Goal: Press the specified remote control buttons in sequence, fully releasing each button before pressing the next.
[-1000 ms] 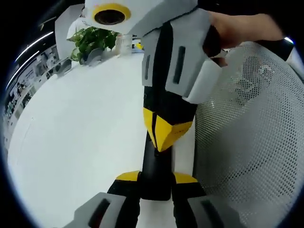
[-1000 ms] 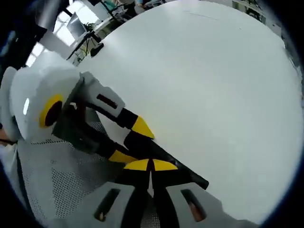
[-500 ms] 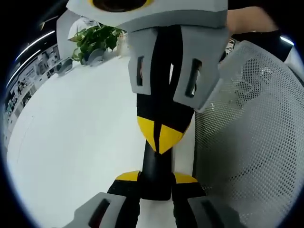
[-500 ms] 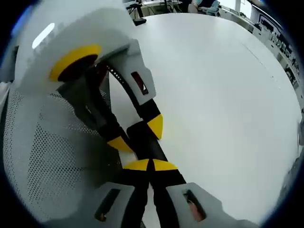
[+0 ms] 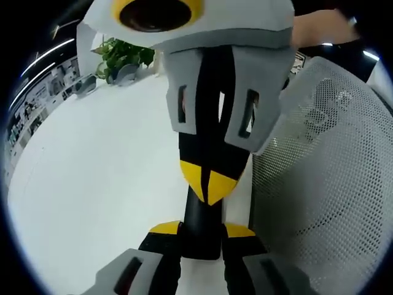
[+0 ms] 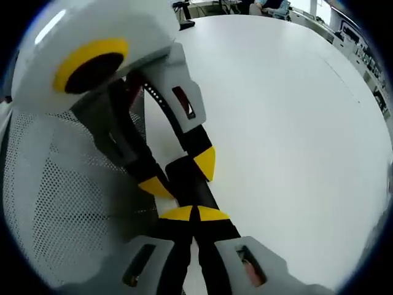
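Observation:
A black remote control (image 5: 202, 212) sticks up between the yellow-tipped jaws of my left gripper (image 5: 202, 229), which is shut on its lower end. My right gripper (image 5: 209, 183) comes down from the top of the left gripper view with its jaws shut and its yellow tips resting on the remote's face. In the right gripper view, my right gripper (image 6: 195, 214) has its tips together against the remote (image 6: 189, 183). There the left gripper (image 6: 179, 176) reaches in from the upper left and clamps the remote from both sides. The buttons are hidden under the tips.
A white table (image 5: 92, 172) spreads to the left, with a potted plant (image 5: 120, 55) at its far edge. A white mesh chair back (image 5: 325, 184) stands close on the right; it also shows as chair mesh (image 6: 55, 203). A person's hand (image 5: 319, 31) holds the right gripper.
The right gripper has swung from a slanted pose into line with the remote, and its shut tips have slid slightly down the remote's face. The left gripper has kept its hold.

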{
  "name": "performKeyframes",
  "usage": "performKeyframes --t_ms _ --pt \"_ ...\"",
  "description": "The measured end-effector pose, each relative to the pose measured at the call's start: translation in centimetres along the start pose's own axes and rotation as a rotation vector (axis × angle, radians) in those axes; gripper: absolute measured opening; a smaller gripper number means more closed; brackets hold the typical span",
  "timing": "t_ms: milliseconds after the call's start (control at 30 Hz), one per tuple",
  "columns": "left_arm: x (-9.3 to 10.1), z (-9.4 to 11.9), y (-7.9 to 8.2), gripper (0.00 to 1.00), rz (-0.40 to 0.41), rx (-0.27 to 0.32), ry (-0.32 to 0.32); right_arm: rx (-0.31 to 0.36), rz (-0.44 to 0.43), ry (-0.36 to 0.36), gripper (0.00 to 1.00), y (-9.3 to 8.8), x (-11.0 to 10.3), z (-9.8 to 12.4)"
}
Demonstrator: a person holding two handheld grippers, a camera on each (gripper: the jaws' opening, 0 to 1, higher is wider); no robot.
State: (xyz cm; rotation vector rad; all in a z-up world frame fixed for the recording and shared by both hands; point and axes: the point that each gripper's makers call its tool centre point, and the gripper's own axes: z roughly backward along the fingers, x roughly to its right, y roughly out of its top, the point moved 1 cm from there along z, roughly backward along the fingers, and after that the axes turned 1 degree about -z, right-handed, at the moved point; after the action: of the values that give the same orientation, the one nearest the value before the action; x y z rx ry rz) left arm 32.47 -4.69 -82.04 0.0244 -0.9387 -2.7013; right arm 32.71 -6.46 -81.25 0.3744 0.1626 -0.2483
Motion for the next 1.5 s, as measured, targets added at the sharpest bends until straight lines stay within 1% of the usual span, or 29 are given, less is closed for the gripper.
performKeyframes --t_ms 167,233,300,400,500,633,700,800,833,900,1000,1133,1200,1267,1367,1500 --pt "-0.03 0.00 0.03 0.25 0.010 0.004 0.000 -0.008 -0.009 0.017 0.00 -0.02 0.15 -0.07" --pt "-0.07 -0.01 0.05 0.25 0.029 0.012 -0.002 -0.015 -0.008 0.024 0.00 -0.01 0.10 -0.10" --pt "-0.16 -0.01 0.12 0.25 0.058 0.024 -0.005 -0.028 -0.009 0.036 0.00 0.03 0.13 -0.18" --pt "-0.10 -0.03 0.16 0.25 0.059 0.032 -0.006 -0.041 -0.005 0.050 0.00 -0.01 0.09 -0.20" --pt "-0.08 -0.04 0.15 0.25 0.059 0.038 -0.005 -0.071 0.051 0.040 0.00 -0.03 -0.09 -0.25" --pt "-0.07 0.03 0.22 0.25 0.077 0.049 -0.008 -0.101 0.033 0.044 0.00 0.11 0.04 -0.32" --pt "-0.05 0.04 0.21 0.25 0.075 0.050 -0.006 -0.094 -0.006 0.049 0.00 0.01 0.04 -0.22" --pt "-0.07 0.01 0.18 0.25 0.071 0.048 -0.002 -0.062 -0.019 0.046 0.00 -0.10 0.04 -0.11" --pt "-0.09 -0.01 0.18 0.25 0.069 0.047 -0.002 -0.039 -0.047 0.043 0.00 -0.09 0.08 -0.11" --pt "-0.03 0.04 0.23 0.25 0.064 0.043 -0.002 -0.020 -0.082 0.038 0.00 -0.06 0.10 -0.06" --pt "0.01 0.00 0.19 0.25 0.044 0.033 0.002 -0.006 -0.093 0.032 0.00 -0.07 0.05 0.00" --pt "-0.02 -0.03 0.17 0.25 0.044 0.027 0.000 0.002 -0.103 0.025 0.00 -0.03 0.00 0.00" --pt "0.03 -0.09 0.13 0.25 0.018 0.019 0.007 -0.002 -0.107 0.027 0.00 -0.02 0.04 0.02" --pt "0.10 -0.06 0.05 0.25 -0.011 0.015 0.007 -0.007 -0.094 0.029 0.00 -0.01 0.07 0.01" --pt "0.04 -0.05 0.08 0.25 -0.004 0.020 0.004 -0.006 -0.083 0.033 0.00 -0.02 0.08 0.04" --pt "-0.02 -0.07 0.06 0.25 0.000 0.025 0.003 0.002 -0.099 0.028 0.00 -0.33 0.31 0.23"
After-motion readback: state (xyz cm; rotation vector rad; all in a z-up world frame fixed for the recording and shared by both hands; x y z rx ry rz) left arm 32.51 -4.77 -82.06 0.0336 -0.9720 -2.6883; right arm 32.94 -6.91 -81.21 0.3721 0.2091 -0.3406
